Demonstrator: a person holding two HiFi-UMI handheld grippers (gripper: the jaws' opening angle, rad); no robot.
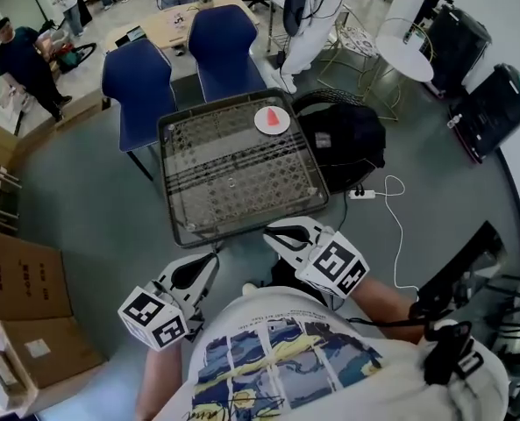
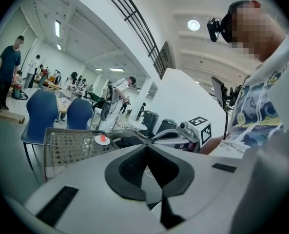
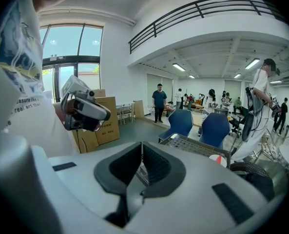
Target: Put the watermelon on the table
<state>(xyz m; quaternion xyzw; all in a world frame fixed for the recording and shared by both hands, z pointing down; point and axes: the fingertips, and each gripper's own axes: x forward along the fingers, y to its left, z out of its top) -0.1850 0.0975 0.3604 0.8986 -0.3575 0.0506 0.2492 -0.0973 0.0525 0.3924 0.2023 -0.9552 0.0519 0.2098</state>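
Showing both tools held low and close to the person's body, short of the near edge of the surface (image 1: 233, 182). The left tool (image 2: 145, 149) was seen in its own view with the two dark pads pressed together along one line and nothing between them. The right tool (image 3: 140, 147) was likewise pressed together and empty, its tips directed toward the near edge of the mesh-topped surface.

The watermelon slice (image 1: 273, 117), a small red wedge, was found well ahead of both tools, at the far corner of the surface on the right tool's side. It lay on a small white plate (image 1: 258, 123) that rested on the surface. Neither tool was near it. Two blue chairs (image 1: 141, 82) stood beyond the far edge, and a black bag (image 1: 347, 143) lay on the floor ahead of the right tool, beside the surface.

The task was judged to be already met, or very nearly so, since the slice was carried by the surface through its plate.

The slice was judged to be light, given its smallness against the plate. Whether it was real fruit or a model could not be told. If real, the flesh would be expected to be soft, wet and easily crushed; if a model, stiff and somewhat slippery. A hold across the two flat faces near the broad rind end was judged the safest, with light pressure, the pointed end being left free. The rind itself could not be made out.
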